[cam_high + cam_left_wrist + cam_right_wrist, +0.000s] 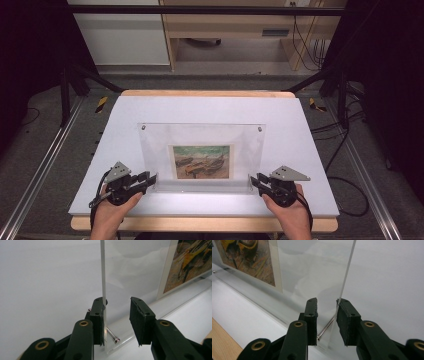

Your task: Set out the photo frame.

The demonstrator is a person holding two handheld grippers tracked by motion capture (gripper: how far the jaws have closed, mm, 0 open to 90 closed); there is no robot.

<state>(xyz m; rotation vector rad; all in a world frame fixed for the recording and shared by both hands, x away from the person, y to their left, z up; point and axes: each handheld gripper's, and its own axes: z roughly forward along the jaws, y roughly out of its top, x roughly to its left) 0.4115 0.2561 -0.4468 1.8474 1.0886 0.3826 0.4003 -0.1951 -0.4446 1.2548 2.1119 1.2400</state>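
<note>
A clear acrylic picture frame (200, 135) stands upright on the white table (210, 107) and holds a painted print of boats (202, 161). My left gripper (152, 179) straddles the frame's lower left corner, and my right gripper (255, 180) straddles the lower right corner. In the left gripper view the pane's edge (103, 270) rests against the left pad, while the other pad stands off; a metal pin (111, 334) sticks out between the jaws of this gripper (117, 301). In the right gripper view the pane's edge (347, 272) touches the right pad of the gripper (327, 300), with a pin (325, 328) in the gap.
The table's wooden front edge (200, 223) runs just behind the hands. Two small screws (143, 127) mark the frame's top corners. Metal rails (45, 160) flank the table, with cables (345, 175) on the floor at the right and a wooden desk (225, 30) beyond.
</note>
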